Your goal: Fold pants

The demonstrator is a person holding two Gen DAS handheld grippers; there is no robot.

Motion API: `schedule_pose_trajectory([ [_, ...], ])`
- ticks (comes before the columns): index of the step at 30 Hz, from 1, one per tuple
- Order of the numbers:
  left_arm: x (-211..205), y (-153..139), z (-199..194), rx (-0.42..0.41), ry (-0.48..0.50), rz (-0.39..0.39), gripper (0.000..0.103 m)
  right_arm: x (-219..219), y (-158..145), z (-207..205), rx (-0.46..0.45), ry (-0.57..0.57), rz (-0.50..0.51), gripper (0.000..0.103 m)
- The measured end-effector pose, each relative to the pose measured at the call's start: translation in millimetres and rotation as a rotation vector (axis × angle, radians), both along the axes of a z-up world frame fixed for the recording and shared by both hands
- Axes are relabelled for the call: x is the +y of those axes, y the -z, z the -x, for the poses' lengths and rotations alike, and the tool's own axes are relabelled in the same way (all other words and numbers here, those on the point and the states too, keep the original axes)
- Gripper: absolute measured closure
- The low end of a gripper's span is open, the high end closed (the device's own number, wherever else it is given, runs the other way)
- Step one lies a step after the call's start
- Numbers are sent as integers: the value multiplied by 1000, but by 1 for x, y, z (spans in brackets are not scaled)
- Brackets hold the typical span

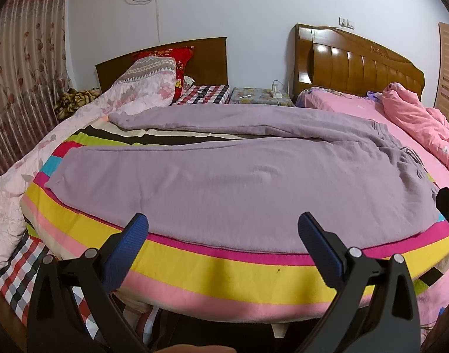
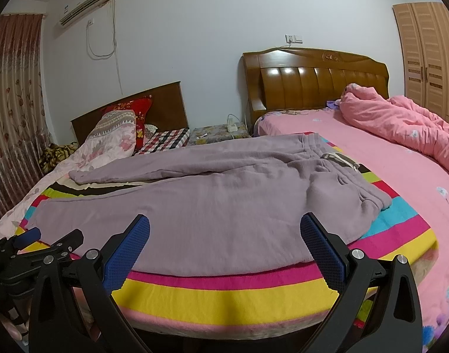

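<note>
Pants: the lilac pants (image 1: 224, 176) were laid flat and unfolded on the striped blanket (image 1: 224, 267), legs stretched toward the floral quilt (image 1: 33, 153), waistband toward the pink bed (image 2: 386, 176).
Left claw: the left claw (image 1: 223, 229) was held spread at the blanket's near edge, nothing pinched.
Right claw: the right claw (image 2: 224, 231) was likewise spread, poised over the blanket's near edge, empty.
</note>
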State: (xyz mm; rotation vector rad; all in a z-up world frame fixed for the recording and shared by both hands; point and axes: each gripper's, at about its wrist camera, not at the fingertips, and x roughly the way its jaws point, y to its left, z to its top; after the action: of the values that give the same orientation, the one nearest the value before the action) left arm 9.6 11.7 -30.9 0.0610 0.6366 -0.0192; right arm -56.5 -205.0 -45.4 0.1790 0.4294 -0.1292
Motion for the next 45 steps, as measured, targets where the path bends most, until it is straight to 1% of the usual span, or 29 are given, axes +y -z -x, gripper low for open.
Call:
schedule_pose_trajectory([
  [24, 3, 8, 0, 24, 2, -7, 1, -4, 8, -1, 20, -3, -17, 4],
  [30, 1, 13, -6, 36, 14, -33, 1, -8, 15, -7, 37, -1, -16, 4],
  [32, 1, 17, -11, 53, 17, -39, 1, -11, 19, -12, 47, 0, -25, 4],
  [35, 1, 23, -22, 86, 35, -42, 1, -15, 23, -22, 54, -32, -38, 4],
  [37, 1, 23, -28, 80, 59, -47, 1, -19, 24, -32, 58, -45, -30, 4],
  [38, 2, 22, -30, 72, 53, -63, 1, -23, 24, -38, 64, -56, -29, 4],
  [39, 2, 21, -35, 63, 38, -94, 1, -25, 25, -43, 69, -61, -30, 4],
  [41, 1, 18, -45, 50, 40, -119, 1, -37, 26, -61, 97, -65, -36, 4],
  [43, 3, 14, -60, 50, 22, -127, 1, -52, 24, -77, 116, -58, -52, 4],
  [45, 6, 12, -81, 69, 8, -115, 1, -69, 21, -92, 124, -46, -72, 4],
])
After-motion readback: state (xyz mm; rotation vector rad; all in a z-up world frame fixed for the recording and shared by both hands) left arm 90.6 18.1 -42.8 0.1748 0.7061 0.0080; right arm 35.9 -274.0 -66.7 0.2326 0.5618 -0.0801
